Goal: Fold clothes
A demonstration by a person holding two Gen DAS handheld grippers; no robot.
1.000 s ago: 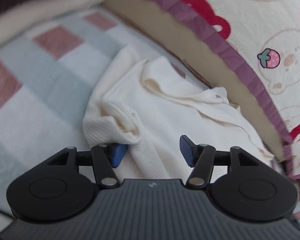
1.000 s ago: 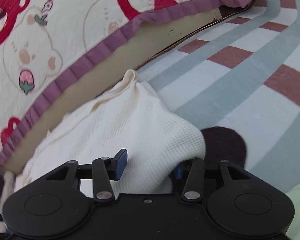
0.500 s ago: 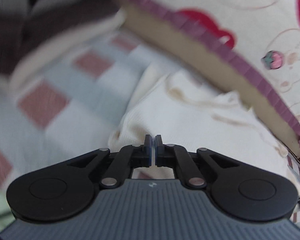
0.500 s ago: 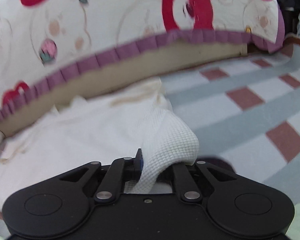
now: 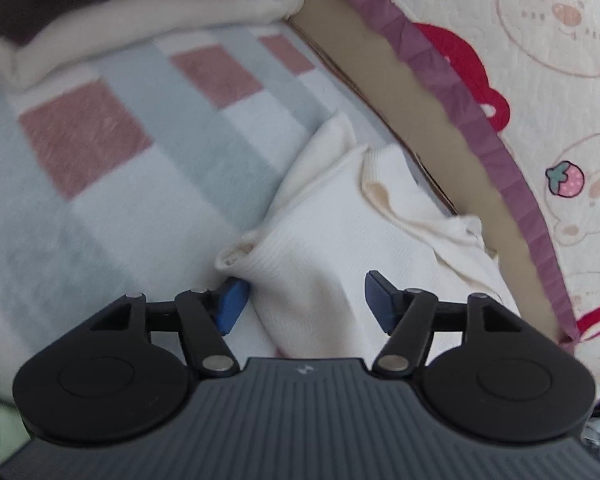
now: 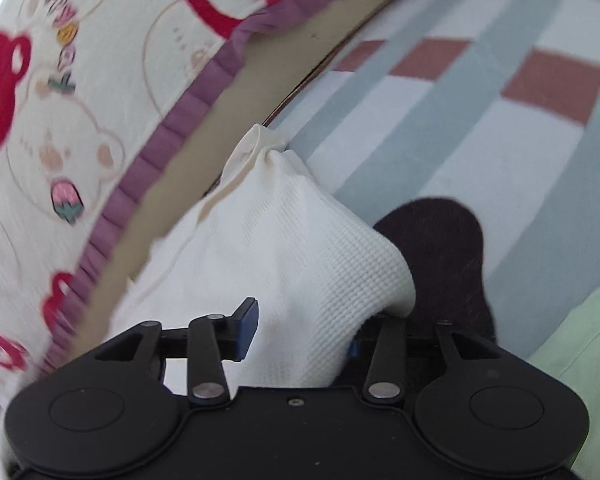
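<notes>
Left wrist view: the left gripper (image 5: 304, 300) points down at a cream knitted garment (image 5: 352, 240) lying on a checked blanket (image 5: 120, 140). Its jaws are opening; a fold of the garment lies between the two blue pads (image 5: 231, 305), the left pad just beside the rolled edge, the right pad standing clear above the cloth, so nothing is clamped. The garment lies against the base of a quilt printed with bears (image 5: 540, 80), edged in a purple frill (image 5: 460, 92). A brown and cream bundle (image 5: 140, 8) lies at the far end of the blanket.

Right wrist view: the right gripper (image 6: 300, 332) has jaws opening too. A raised corner of the garment (image 6: 300, 260) drapes between them and hides the right pad; the left pad (image 6: 247, 329) stands just apart from the cloth. A dark patch (image 6: 432, 248) shows beside the corner.
</notes>
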